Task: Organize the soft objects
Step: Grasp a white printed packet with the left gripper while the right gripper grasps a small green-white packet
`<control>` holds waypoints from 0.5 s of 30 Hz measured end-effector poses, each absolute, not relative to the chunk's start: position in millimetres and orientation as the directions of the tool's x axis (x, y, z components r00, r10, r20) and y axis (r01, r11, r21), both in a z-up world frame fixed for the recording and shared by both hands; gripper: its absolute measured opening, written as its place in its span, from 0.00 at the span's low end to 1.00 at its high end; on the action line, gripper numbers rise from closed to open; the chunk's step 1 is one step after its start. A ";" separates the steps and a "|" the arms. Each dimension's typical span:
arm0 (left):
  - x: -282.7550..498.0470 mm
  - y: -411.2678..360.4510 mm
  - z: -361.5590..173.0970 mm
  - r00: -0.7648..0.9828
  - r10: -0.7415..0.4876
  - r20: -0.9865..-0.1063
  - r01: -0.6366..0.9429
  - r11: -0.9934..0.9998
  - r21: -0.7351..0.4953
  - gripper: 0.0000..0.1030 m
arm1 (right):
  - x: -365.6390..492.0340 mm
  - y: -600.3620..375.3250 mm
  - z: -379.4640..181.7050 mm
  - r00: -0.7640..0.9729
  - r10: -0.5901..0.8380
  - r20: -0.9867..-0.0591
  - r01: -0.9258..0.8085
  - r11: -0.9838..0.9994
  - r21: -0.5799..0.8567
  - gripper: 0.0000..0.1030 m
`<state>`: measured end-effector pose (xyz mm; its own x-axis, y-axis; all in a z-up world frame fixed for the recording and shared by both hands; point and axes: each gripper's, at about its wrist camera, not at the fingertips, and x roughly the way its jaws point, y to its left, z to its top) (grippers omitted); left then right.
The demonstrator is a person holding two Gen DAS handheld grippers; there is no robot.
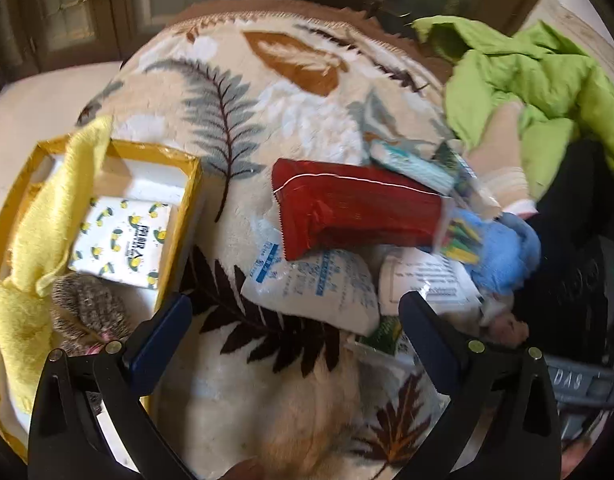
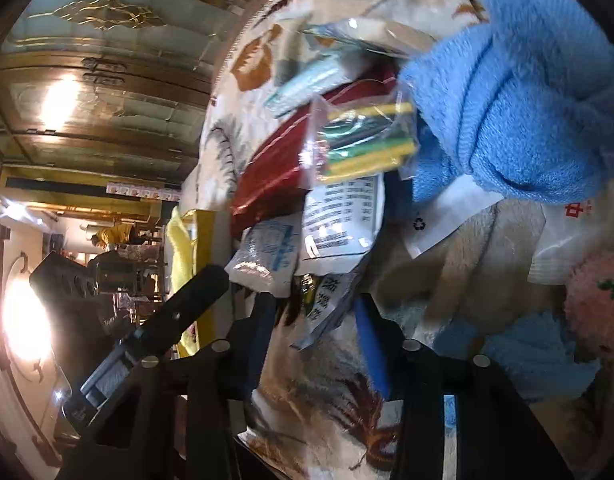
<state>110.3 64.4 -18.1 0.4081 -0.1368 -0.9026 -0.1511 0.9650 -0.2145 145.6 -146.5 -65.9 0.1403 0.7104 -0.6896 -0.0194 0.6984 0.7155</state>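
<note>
Blue towel (image 1: 503,248): bunched, at the right edge of a pile on the leaf-print blanket (image 1: 235,92); fills the upper right of the right wrist view (image 2: 519,116).
Pile, touching or overlapping: red pouch (image 1: 355,210) on top of a white packet (image 1: 311,288); clear bag of green and yellow sticks (image 2: 367,144) against the towel; printed white sachet (image 2: 343,216) beneath it.
Yellow box (image 1: 189,216): left of the pile, holding a yellow cloth (image 1: 47,216), lemon-print packet (image 1: 125,240) and grey knit item (image 1: 87,312). Contents shown in the left view only.
Green garment (image 1: 539,76): upper right, left view only.
Pink fluffy item (image 2: 599,304): right view only.
Left gripper (image 1: 295,308): jaws wide apart, empty, over the blanket before the white packet.
Right gripper (image 2: 319,312): jaws apart, gripping nothing; a printed wrapper edge lies between them, contact not discernible.
</note>
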 end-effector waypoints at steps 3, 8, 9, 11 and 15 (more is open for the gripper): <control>117.5 59.1 -20.2 0.413 -0.105 -0.905 -0.159 0.970 -0.185 1.00 | 150.9 -144.2 -71.3 0.139 0.712 -0.689 -0.010 0.696 0.718 0.38; 133.4 58.6 -37.1 0.350 -0.138 -0.927 -0.208 0.953 -0.220 1.00 | 156.6 -135.3 -76.0 0.129 0.684 -0.718 -0.035 0.726 0.686 0.20; 135.5 57.2 -40.4 0.342 -0.137 -0.929 -0.213 0.952 -0.219 1.00 | 157.2 -134.3 -79.7 0.125 0.678 -0.724 -0.038 0.732 0.680 0.15; 137.0 50.4 -42.1 0.353 -0.116 -0.928 -0.200 0.960 -0.196 1.00 | 157.2 -135.2 -85.9 0.125 0.675 -0.727 -0.035 0.736 0.676 0.08; 135.1 43.8 -41.1 0.367 -0.081 -0.927 -0.193 0.968 -0.161 0.58 | 153.9 -141.6 -85.0 0.130 0.695 -0.707 -0.047 0.717 0.696 0.06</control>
